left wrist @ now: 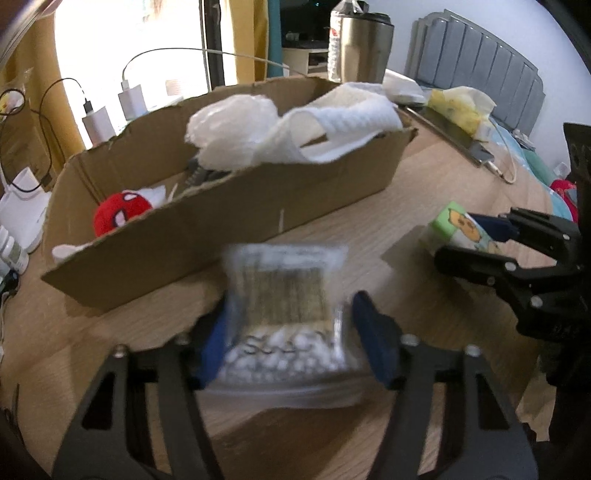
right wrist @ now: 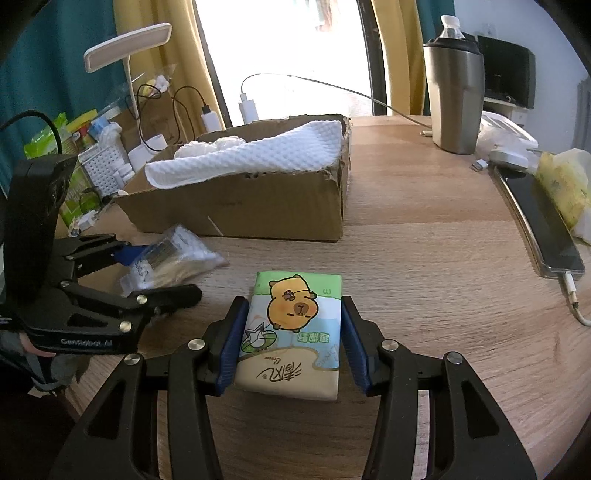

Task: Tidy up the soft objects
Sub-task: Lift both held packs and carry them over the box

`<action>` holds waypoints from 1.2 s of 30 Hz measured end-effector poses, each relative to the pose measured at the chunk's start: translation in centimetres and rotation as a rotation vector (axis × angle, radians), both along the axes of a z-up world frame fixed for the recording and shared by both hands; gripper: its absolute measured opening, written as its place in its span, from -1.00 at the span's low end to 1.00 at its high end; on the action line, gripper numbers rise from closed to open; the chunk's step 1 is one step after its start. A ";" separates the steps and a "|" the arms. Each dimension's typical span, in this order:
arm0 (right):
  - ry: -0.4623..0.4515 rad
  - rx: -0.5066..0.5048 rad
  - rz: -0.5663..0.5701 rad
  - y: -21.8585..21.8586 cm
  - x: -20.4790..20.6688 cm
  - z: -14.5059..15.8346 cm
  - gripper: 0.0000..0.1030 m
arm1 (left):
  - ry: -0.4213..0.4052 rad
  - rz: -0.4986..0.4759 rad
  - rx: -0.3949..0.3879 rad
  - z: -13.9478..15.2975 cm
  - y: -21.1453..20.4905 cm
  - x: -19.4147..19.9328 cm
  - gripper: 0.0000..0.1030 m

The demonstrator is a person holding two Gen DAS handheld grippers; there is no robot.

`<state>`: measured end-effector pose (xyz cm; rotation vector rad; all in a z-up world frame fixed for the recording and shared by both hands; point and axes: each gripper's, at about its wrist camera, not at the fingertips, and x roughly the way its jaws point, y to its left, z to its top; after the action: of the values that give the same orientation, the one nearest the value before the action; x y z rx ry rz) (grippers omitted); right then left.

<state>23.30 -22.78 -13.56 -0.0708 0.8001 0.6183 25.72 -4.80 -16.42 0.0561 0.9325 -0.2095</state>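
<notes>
One wooden table [right wrist: 424,240] fills the lower half of both views and carries everything you are working with. One cardboard box [right wrist: 258,206] sits at upper centre, open-topped with torn edges; one white waffle-textured cloth [right wrist: 251,151] drapes across it, and beside that lies one crumpled white bundle [left wrist: 229,125]. Your left wrist view alone looks down into the box's near end and shows one red plush toy [left wrist: 120,214] inside at centre left; your right wrist view does not show it. One steel tumbler [right wrist: 456,99] stands at upper right, with one capped bottle [right wrist: 451,26] behind it. One phone [right wrist: 543,229] lies along the right edge, cabled. Two white chargers [left wrist: 114,107] stand behind the box. One desk lamp [right wrist: 127,46], seen in full only in the right wrist view, occupies the upper left. One tissue pack [right wrist: 295,332] printed with a cartoon animal lies flat on the table at lower centre, in front of the box. Your right gripper [right wrist: 291,339] straddles it, blue pads at both sides and partly spread; whether they press it you cannot tell. One clear bag of cotton swabs [left wrist: 288,314], blurred, lies left of the pack between the pads of your left gripper [left wrist: 291,347], jaws wide; contact is unclear.
</notes>
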 end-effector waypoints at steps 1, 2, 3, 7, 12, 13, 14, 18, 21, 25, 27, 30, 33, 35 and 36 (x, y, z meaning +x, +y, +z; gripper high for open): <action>0.000 -0.001 0.000 0.0 0.0 0.0 0.01 | -0.001 -0.006 -0.005 0.1 0.0 0.0 0.10; 0.000 -0.001 0.000 0.0 0.0 0.0 0.01 | -0.002 -0.012 -0.008 0.2 0.0 -0.1 0.04; 0.000 -0.002 -0.001 0.0 0.0 0.0 0.01 | -0.006 -0.023 -0.011 0.3 0.0 -0.3 0.01; -0.006 -0.014 -0.005 0.2 -0.1 0.1 0.01 | -0.017 -0.052 -0.030 0.7 -0.3 -0.9 0.00; -0.028 -0.020 -0.004 0.8 -0.6 0.8 0.01 | -0.050 -0.075 -0.063 1.8 -0.1 -1.8 -0.01; -0.032 -0.021 -0.002 0.9 -0.6 0.9 0.01 | -0.057 -0.078 -0.067 2.1 -0.1 -2.0 -0.01; -0.037 -0.023 0.001 1.1 -0.7 1.2 0.01 | -0.063 -0.081 -0.071 2.3 0.0 -2.2 -0.01; -0.054 -0.033 0.013 1.9 -1.2 1.8 0.01 | -0.090 -0.088 -0.094 3.2 0.5 -3.2 -0.01; -0.064 -0.042 0.022 2.5 -1.6 2.3 0.01 | -0.105 -0.084 -0.107 3.6 1.1 -4.0 -0.01; -0.082 -0.057 0.035 3.5 -2.4 3.0 0.01 | -0.126 -0.071 -0.123 4.1 2.1 -5.2 -0.01; -0.089 -0.063 0.040 4.0 -2.7 3.3 0.01 | -0.136 -0.061 -0.130 4.4 2.7 -5.7 -0.01; -0.102 -0.073 0.050 4.8 -3.2 3.8 0.01 | -0.148 -0.048 -0.141 4.6 3.6 -6.3 -0.01; -0.113 -0.083 0.061 5.7 -3.6 4.2 0.01 | -0.159 -0.032 -0.154 4.8 4.5 -6.9 -0.01; -0.120 -0.090 0.066 6.3 -3.8 4.5 0.01 | -0.166 -0.022 -0.161 4.9 5.2 -7.4 -0.01; -0.123 -0.092 0.070 6.5 -3.9 4.6 0.01 | -0.169 -0.016 -0.163 4.9 5.5 -7.7 -0.01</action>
<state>19.44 -16.29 -8.97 -0.2196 0.7089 0.6366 18.07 0.70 -11.52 -0.0686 0.7441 -0.2908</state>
